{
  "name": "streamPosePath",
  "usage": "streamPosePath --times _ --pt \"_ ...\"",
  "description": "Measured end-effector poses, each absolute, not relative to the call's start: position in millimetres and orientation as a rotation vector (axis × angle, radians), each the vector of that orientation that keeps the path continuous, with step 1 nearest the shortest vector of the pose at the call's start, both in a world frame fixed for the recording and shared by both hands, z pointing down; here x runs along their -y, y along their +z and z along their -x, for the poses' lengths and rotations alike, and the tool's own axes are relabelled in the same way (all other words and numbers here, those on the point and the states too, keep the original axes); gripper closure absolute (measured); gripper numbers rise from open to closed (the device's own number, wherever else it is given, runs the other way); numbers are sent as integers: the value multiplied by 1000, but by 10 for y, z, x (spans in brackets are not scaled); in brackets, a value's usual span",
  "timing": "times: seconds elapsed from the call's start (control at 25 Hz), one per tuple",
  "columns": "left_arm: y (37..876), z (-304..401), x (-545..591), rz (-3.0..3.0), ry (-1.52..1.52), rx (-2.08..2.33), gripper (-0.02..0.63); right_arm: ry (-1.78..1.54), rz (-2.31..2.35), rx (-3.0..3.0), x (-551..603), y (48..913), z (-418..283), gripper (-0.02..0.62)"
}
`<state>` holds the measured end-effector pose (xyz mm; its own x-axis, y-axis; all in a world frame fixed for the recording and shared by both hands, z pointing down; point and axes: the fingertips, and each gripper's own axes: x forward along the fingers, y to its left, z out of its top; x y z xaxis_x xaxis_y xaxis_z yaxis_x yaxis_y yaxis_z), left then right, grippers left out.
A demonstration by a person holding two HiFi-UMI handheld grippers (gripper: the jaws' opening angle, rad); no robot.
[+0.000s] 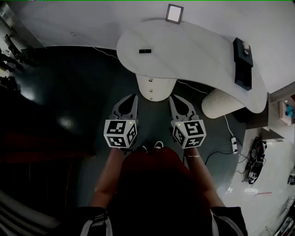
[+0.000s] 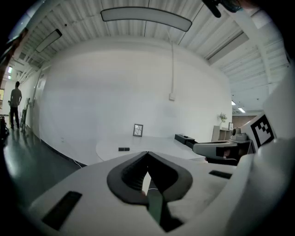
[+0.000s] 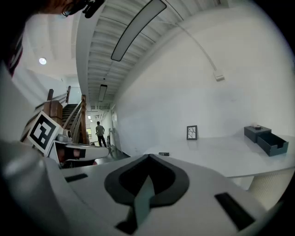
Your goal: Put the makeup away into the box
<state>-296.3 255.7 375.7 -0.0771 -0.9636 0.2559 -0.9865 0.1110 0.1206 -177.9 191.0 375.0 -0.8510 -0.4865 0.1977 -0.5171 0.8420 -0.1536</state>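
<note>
- Clenched on nothing, short of the table (image 1: 193, 50), likely ahead of any reach: left gripper (image 1: 132, 98), right gripper (image 1: 175, 98).
- Not yet stowed, well apart from the black box (image 1: 243, 69): small black makeup item (image 1: 145, 50).

table (image 1: 193, 50): white, curved top
makeup (image 1: 145, 50): small, black, near left end
frame (image 1: 174, 13): upright at far edge
box (image 1: 243, 62): black, long, at right end

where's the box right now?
In the head view, the box sits at the right end of the white table, far from the small black item near its left end.
</note>
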Motion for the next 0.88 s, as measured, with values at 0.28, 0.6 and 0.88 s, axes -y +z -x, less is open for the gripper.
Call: streamPosePath --times 0.28,0.6,0.88 --pt "3759 2911 -2427 -1935 135 2128 583 283 -776 2875 -1795 3769 1770 581" --pt "3740 2956 -2362 -1903 128 2162 583 303 -735 2888 -1690 3760 1744 580" --pt "3710 3000 -2344 -1870 138 2205 583 252 -706 2900 -1643 3704 1757 580"
